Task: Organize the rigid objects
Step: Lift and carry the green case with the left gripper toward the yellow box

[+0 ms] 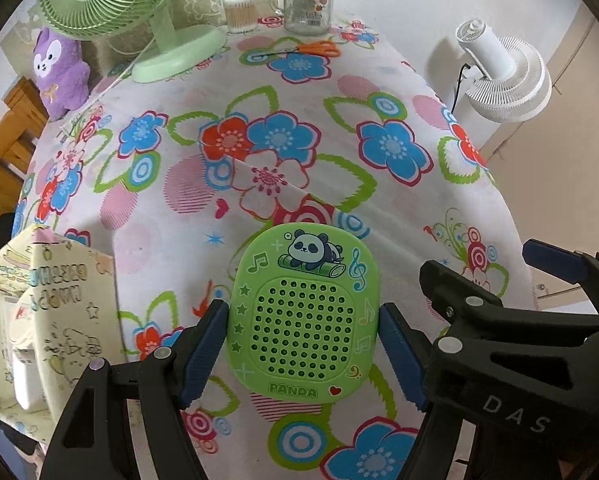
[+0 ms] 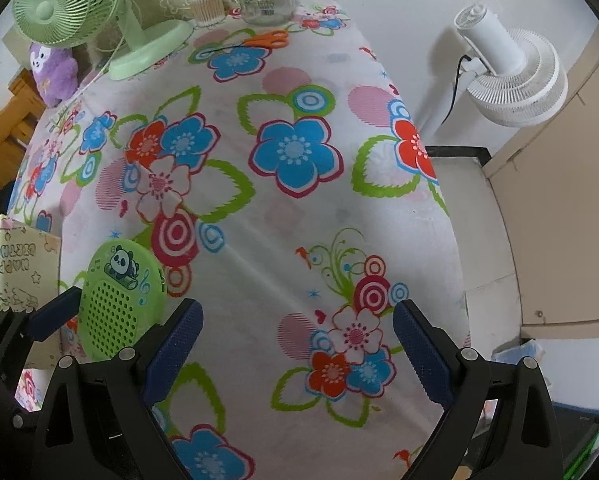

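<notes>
Green panda speaker [image 1: 304,318]: clamped between the blue pads of the left hand-held gripper [image 1: 303,350], above the near part of the floral-clothed table [image 1: 379,208]. Right hand-held gripper [image 2: 297,354]: beside the speaker, jaws apart and empty. Green desk fan [image 1: 111,4], glass jar [image 1: 305,2], orange scissors [image 1: 313,49]: far beyond the speaker.

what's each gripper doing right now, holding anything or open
Left gripper: shut on the green panda speaker, pads pressing its two sides.
Right gripper: open, nothing between its jaws, only the floral tablecloth below.
</notes>
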The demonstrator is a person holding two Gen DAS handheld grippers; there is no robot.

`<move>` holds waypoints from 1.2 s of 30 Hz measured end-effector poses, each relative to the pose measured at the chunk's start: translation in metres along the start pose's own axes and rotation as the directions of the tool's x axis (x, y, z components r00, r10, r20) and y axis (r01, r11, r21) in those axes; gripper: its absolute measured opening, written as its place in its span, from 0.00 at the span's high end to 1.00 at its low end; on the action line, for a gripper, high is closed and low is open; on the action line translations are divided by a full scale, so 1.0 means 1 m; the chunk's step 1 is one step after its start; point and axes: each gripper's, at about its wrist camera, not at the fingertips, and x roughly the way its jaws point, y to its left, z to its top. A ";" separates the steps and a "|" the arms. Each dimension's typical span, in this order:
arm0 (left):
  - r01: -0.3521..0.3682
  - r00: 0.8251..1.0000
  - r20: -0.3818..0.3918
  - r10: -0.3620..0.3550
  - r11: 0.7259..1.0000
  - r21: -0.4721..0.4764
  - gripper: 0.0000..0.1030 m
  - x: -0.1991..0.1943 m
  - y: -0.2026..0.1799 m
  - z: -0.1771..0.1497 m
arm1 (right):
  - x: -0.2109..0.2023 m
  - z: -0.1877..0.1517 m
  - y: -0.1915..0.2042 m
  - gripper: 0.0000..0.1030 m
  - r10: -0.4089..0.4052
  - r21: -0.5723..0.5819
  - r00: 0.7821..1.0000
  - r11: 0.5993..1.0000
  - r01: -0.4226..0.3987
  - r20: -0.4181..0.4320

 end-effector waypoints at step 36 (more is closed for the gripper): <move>0.001 0.994 0.109 -0.003 1.000 0.019 0.25 -0.090 0.062 -0.008 | -0.091 -0.004 0.074 0.05 -0.028 0.015 0.991 1.000 0.026 0.129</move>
